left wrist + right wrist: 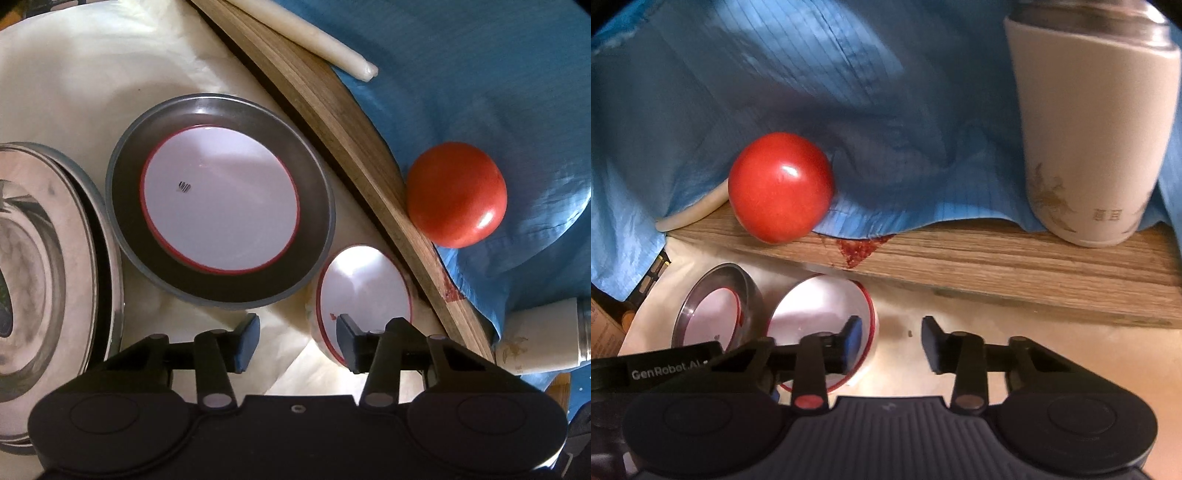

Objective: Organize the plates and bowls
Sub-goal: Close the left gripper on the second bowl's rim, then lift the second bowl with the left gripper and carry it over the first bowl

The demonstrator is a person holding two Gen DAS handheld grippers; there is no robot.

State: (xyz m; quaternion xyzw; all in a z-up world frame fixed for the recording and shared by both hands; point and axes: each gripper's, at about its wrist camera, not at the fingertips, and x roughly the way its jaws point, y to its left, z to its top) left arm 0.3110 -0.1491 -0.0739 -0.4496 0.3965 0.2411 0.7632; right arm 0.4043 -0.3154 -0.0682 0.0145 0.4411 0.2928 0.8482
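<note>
A white plate with a red rim lies inside a grey metal dish. A small white bowl with a red rim stands to its right, by the wooden board. My left gripper is open and empty; its right finger is over the bowl's near rim. In the right wrist view the same bowl sits beside the metal dish. My right gripper is open and empty, its left finger over the bowl's right side.
A stack of shiny steel plates is at the left. A wooden board borders the cream surface, with blue cloth, a red tomato and a white flask on it. A white candle lies at the back.
</note>
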